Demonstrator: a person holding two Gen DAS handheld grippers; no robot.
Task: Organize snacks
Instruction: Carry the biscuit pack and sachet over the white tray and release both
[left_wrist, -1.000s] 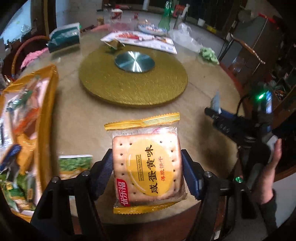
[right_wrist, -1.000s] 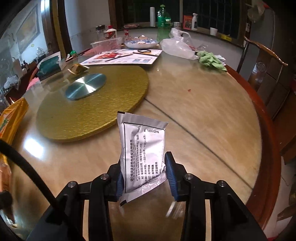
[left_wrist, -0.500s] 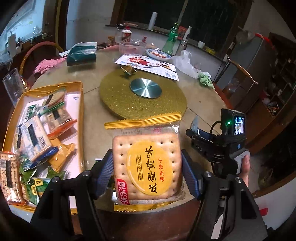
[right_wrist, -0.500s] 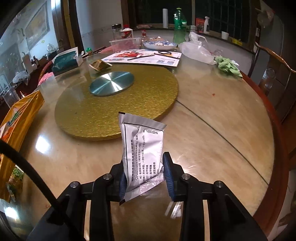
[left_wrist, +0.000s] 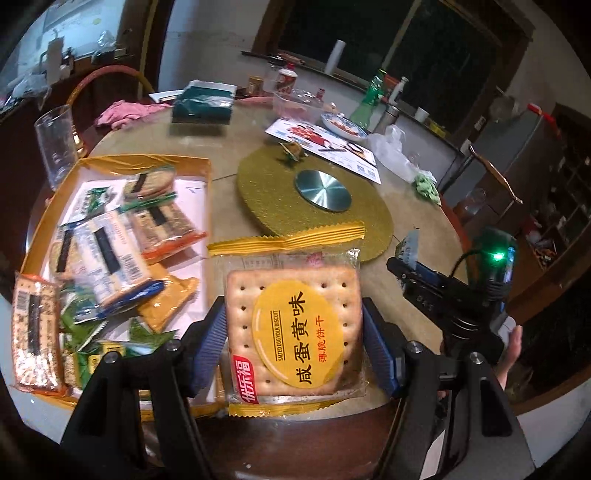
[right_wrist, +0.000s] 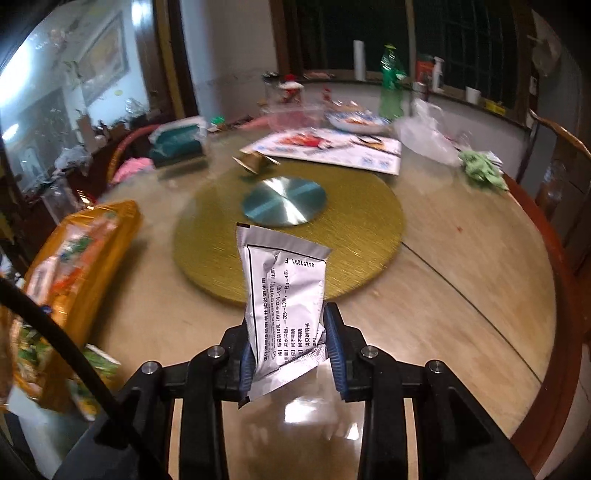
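My left gripper (left_wrist: 293, 341) is shut on a salted egg yolk biscuit pack (left_wrist: 291, 317) with yellow crimped ends, held upright above the table's near edge. A shallow gold box (left_wrist: 207, 173) full of several snack packs lies to its left. My right gripper (right_wrist: 290, 350) is shut on a silver sachet (right_wrist: 284, 295) with black print, held upright above the table. The right gripper also shows in the left wrist view (left_wrist: 410, 264), to the right of the biscuit pack. The gold box shows at the left in the right wrist view (right_wrist: 129, 218).
A round wooden table carries a gold turntable (left_wrist: 314, 199) with a steel centre disc. A drinking glass (left_wrist: 57, 144) stands beyond the box. A teal tissue pack (left_wrist: 203, 103), a printed sheet (right_wrist: 332, 147), a plate, bottles, a plastic bag and a green cloth (right_wrist: 480, 170) sit at the far side.
The left gripper has risen and pulled back with the biscuit pack, so the whole box of snacks shows. The right gripper has risen a little with the sachet.
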